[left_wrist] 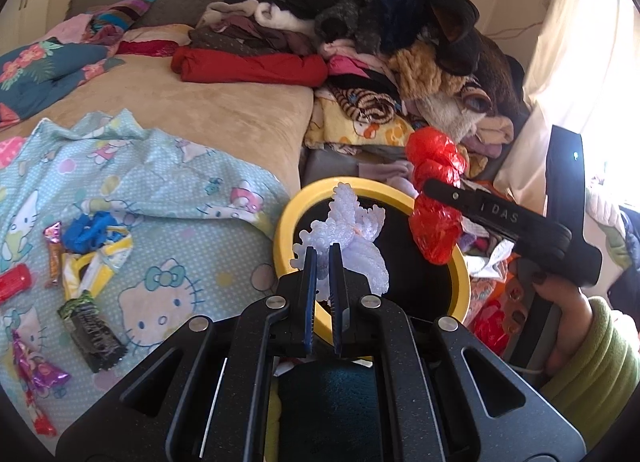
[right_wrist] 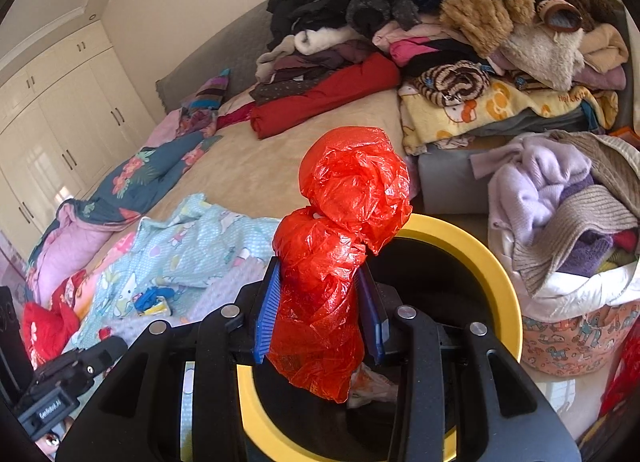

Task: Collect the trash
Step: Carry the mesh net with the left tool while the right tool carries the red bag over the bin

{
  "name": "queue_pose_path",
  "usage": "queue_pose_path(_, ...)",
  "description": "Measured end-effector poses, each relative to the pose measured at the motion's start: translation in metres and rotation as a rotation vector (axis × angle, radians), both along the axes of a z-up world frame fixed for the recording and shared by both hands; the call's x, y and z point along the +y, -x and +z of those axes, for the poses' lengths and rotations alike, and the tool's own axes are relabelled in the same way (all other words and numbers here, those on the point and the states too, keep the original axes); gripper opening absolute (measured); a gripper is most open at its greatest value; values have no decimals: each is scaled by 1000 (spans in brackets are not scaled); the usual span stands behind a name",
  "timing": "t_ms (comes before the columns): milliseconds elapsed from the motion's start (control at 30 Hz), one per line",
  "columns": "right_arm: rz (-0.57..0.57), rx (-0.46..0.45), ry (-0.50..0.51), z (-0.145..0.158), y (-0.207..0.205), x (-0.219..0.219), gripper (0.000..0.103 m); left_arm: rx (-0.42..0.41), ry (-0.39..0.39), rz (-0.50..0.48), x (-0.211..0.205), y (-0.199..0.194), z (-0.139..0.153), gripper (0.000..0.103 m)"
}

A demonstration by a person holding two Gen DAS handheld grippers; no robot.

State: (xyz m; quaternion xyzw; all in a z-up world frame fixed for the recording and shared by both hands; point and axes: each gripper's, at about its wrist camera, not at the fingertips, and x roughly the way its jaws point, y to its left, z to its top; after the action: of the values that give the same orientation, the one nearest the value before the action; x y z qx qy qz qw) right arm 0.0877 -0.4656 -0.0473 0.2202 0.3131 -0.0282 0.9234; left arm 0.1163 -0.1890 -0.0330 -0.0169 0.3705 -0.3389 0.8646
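Above the yellow bin [right_wrist: 496, 262], both fingers are clamped — right on red plastic [right_wrist: 340, 246], left on white foam [left_wrist: 352, 238].

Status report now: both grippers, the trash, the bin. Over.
Left gripper shut on white foam netting, over yellow-rimmed bin. Right gripper shut on red plastic bag, same bin. Wrappers remain on bed.

From my left wrist camera, my left gripper [left_wrist: 323, 262] is clamped on a white foam net [left_wrist: 352, 238] above the yellow-rimmed bin [left_wrist: 464, 282]. My right gripper [left_wrist: 430, 187] grips a crumpled red plastic bag [left_wrist: 436, 189] over the bin's far rim. Candy wrappers [left_wrist: 86, 262] lie on the Hello Kitty sheet [left_wrist: 180, 189].
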Motion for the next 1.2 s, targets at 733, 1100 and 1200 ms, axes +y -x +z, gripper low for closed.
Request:
queue_pose_path(733,-40,97,-21,-34,-5,-32,36,81,-101,-124,-56,-2,-43,3)
queue_pose_path(1100,-32,126,-33,-43,-9,-33,39,116,-109,-145,-69,-9,-56,3)
queue_pose_path(1200,-35,134,-34,-44,-10,-34,41,128,-108,-147,-72,-11,-59,3)
